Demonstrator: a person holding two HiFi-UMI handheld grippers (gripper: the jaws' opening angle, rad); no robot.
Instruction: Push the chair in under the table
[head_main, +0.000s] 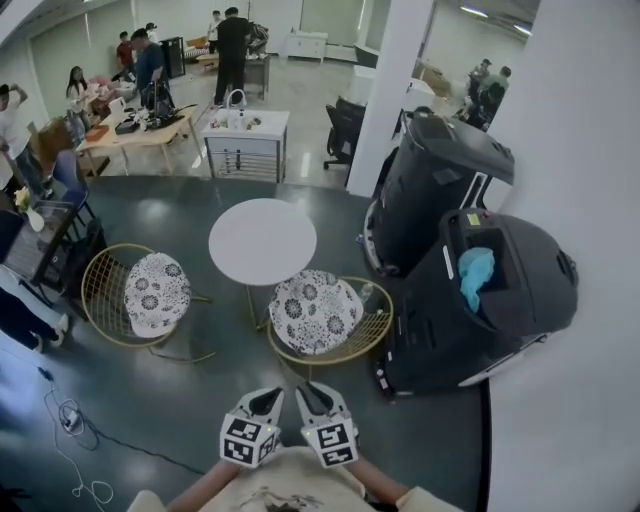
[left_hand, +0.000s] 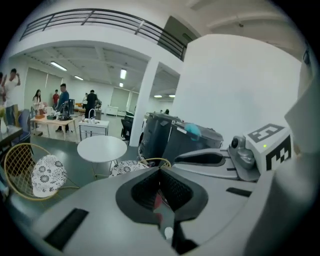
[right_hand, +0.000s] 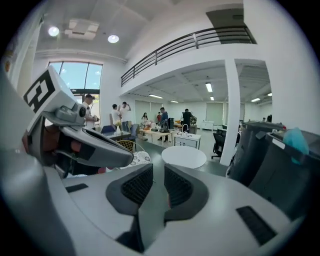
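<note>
A round white table (head_main: 262, 240) stands on the dark floor. One wire chair with a patterned cushion (head_main: 315, 312) stands at its near right side, not tucked under, a short way ahead of me. A second such chair (head_main: 150, 295) stands to the table's left. Both grippers are held close to my body, well short of the near chair and touching nothing. The left gripper (head_main: 268, 393) has its pads together and empty (left_hand: 160, 172). The right gripper (head_main: 308, 388) shows a narrow gap between its pads (right_hand: 158, 172), with nothing in it. The left gripper view also shows the table (left_hand: 102, 148) and near chair (left_hand: 131, 166).
Two big black machines (head_main: 440, 195) (head_main: 500, 300) stand right of the near chair, one holding a blue cloth (head_main: 476, 275). A white pillar (head_main: 395, 90) rises behind them. A cable (head_main: 70, 420) lies on the floor at left. People, desks and a white cabinet (head_main: 247, 140) fill the back.
</note>
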